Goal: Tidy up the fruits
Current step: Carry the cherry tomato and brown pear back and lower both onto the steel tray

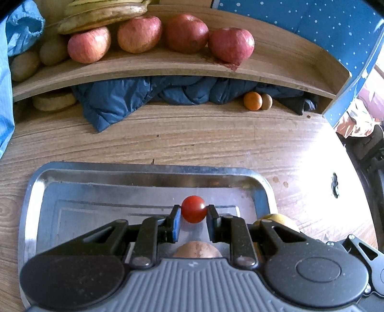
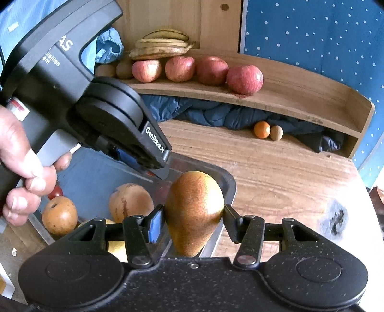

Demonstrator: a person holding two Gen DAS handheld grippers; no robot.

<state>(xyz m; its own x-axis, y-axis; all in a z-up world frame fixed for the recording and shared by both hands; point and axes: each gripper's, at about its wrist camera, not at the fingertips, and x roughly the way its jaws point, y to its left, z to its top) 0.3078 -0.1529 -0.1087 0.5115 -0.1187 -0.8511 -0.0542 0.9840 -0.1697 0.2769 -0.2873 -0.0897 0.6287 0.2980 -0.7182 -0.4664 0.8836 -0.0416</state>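
In the left wrist view my left gripper (image 1: 194,208) is shut on a small red cherry tomato (image 1: 193,212), held just above the metal tray (image 1: 144,168). The right wrist view has my right gripper (image 2: 194,214) shut on a speckled yellow-brown pear (image 2: 194,206), stem end toward the camera, over the tray's right rim (image 2: 229,183). A hand holds the left gripper (image 2: 161,173) at upper left, over the tray. Brown round fruits (image 2: 59,214) (image 2: 130,201) and another cherry tomato (image 2: 55,192) lie in the tray.
A wooden shelf (image 1: 168,69) at the back carries several red apples (image 1: 186,32), bananas (image 1: 103,14) and kiwis (image 1: 51,50). Under it lie a blue jacket (image 1: 115,100), an orange (image 1: 252,100) and a kiwi (image 1: 266,101). A blue dotted wall (image 2: 312,36) stands behind.
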